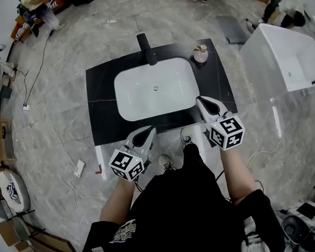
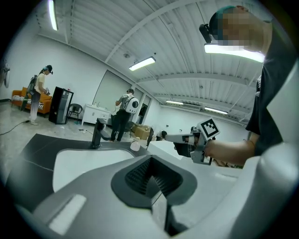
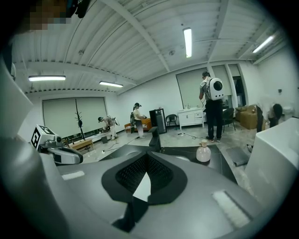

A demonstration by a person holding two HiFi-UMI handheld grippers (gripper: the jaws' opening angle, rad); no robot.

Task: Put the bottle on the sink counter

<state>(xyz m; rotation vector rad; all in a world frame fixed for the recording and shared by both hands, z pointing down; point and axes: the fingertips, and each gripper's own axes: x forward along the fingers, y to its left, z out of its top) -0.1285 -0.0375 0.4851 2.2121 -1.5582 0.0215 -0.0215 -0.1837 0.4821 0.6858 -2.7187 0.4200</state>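
Observation:
A small pink bottle [image 1: 200, 54] with a pale cap stands upright on the far right corner of the black sink counter [image 1: 98, 87]. It also shows as the bottle [image 3: 202, 152] in the right gripper view and, smaller, as the bottle [image 2: 135, 145] in the left gripper view. My left gripper [image 1: 149, 131] hovers at the counter's near edge, jaws together, nothing in them. My right gripper [image 1: 202, 101] is over the counter's near right part, well short of the bottle, also shut and empty. Their jaws show the same up close for the left gripper [image 2: 152, 175] and the right gripper [image 3: 145, 179].
A white basin [image 1: 155, 89] fills the counter's middle, with a black faucet [image 1: 147, 48] behind it. A white tub [image 1: 289, 56] stands to the right. A grey mat [image 1: 231, 29] and cables lie on the floor. Several people work in the background.

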